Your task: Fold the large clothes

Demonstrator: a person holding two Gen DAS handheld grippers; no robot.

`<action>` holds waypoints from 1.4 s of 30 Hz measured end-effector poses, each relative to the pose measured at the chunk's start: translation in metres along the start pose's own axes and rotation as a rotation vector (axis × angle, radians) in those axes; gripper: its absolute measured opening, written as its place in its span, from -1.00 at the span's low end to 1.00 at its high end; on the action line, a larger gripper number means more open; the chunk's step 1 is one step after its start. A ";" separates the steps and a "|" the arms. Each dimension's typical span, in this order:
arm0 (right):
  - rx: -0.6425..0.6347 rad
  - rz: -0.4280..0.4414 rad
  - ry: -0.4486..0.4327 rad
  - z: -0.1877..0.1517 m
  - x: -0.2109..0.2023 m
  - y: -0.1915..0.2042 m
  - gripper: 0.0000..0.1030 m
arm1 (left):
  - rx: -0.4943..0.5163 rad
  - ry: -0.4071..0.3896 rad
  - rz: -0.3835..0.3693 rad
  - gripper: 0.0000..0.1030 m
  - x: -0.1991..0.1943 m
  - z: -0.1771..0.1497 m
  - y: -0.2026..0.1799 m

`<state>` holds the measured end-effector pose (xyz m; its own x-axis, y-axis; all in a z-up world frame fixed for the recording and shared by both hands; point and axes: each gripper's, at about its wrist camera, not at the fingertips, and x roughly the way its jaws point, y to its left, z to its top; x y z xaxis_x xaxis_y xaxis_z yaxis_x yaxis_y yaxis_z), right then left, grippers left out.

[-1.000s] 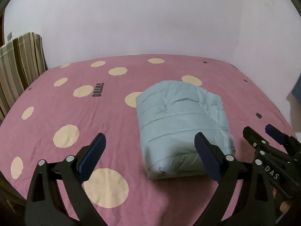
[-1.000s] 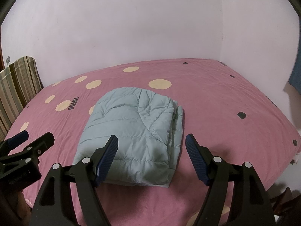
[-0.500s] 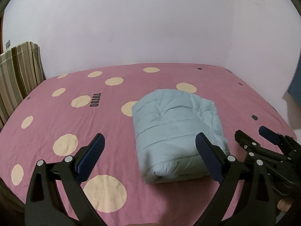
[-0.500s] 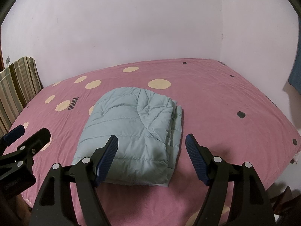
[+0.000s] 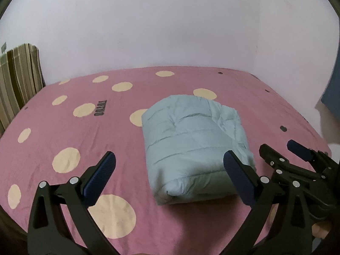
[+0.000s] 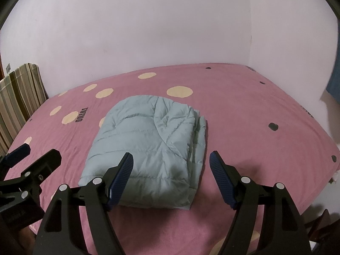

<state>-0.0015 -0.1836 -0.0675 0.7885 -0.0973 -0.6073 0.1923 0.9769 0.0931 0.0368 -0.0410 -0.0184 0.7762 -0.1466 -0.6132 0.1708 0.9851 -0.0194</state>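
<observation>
A pale blue quilted jacket [image 5: 191,140] lies folded into a thick rectangle on the pink bed; it also shows in the right wrist view [image 6: 148,148]. My left gripper [image 5: 167,170] is open and empty, held above the bed just in front of the jacket's near left corner. My right gripper [image 6: 171,170] is open and empty, above the jacket's near right edge. The right gripper [image 5: 282,155] shows at the right of the left wrist view; the left gripper [image 6: 34,157] shows at the left of the right wrist view. Neither touches the jacket.
The bed [image 5: 63,127] has a pink sheet with cream dots and fills the corner of white walls [image 5: 148,21]. A striped cushion [image 5: 19,80] stands at its left end. A blue cloth [image 5: 333,89] hangs at the right wall. The near bed edge lies below the grippers.
Both grippers have drawn back and tilted up a little from the folded jacket, so it sits lower and farther in view. Both stay open. The jacket has not moved.
</observation>
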 end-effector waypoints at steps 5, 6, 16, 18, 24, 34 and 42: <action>0.001 0.004 0.007 -0.002 0.005 -0.002 0.42 | -0.007 0.014 0.018 0.96 0.005 -0.002 -0.001; 0.001 0.005 0.008 -0.002 0.006 -0.003 0.42 | 0.002 0.010 0.015 0.96 0.006 -0.002 -0.002; 0.066 -0.051 -0.014 0.005 0.019 -0.035 0.54 | -0.123 0.068 0.133 0.96 0.047 -0.008 0.069; 0.094 -0.097 -0.015 0.007 0.032 -0.053 0.55 | -0.167 0.093 0.214 0.96 0.063 -0.012 0.099; 0.156 -0.240 0.063 0.009 0.106 -0.119 0.55 | -0.297 0.199 0.459 0.96 0.119 -0.026 0.203; 0.213 -0.386 0.188 0.017 0.200 -0.188 0.60 | -0.412 0.342 0.631 0.96 0.181 -0.049 0.311; 0.256 -0.396 0.256 0.007 0.217 -0.200 0.88 | -0.514 0.306 0.545 0.96 0.176 -0.061 0.329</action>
<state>0.1351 -0.4011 -0.2118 0.4647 -0.3685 -0.8052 0.6079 0.7939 -0.0125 0.1926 0.2627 -0.1803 0.4567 0.3239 -0.8286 -0.5420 0.8399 0.0296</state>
